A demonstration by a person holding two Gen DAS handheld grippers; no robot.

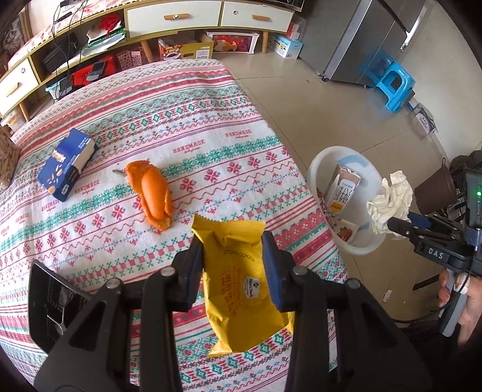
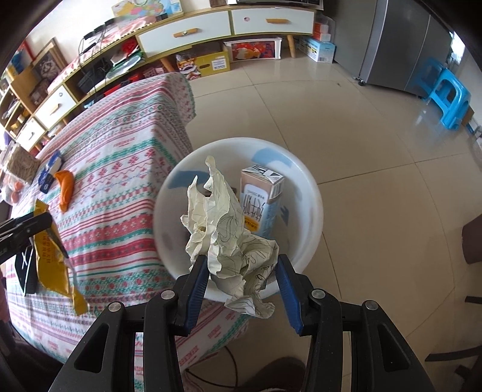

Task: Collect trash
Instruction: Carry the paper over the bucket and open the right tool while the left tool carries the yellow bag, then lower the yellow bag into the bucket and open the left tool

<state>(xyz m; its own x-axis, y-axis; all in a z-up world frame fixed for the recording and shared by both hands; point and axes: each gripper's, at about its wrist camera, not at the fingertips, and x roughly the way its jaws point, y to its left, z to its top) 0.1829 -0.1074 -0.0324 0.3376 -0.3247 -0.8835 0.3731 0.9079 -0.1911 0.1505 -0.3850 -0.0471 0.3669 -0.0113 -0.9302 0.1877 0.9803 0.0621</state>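
Note:
My left gripper [image 1: 233, 244] is shut on a yellow snack wrapper [image 1: 241, 286] and holds it above the table's near right part. My right gripper [image 2: 242, 263] is shut on a crumpled white paper [image 2: 229, 238] right above the white basin [image 2: 313, 229] on the floor. The basin holds a milk carton [image 2: 263, 200]. In the left wrist view the basin [image 1: 319, 169], the paper [image 1: 388, 205] and the right gripper [image 1: 400, 224] show at the right. An orange peel [image 1: 153, 193] and a blue box [image 1: 67, 164] lie on the table.
The table has a patterned cloth [image 1: 180, 120]. A black phone [image 1: 51, 298] lies at its near left. A TV cabinet [image 2: 211, 27], a fridge [image 2: 400, 45] and a blue stool [image 2: 449, 96] stand beyond. A brown pot [image 1: 433, 187] is at the right.

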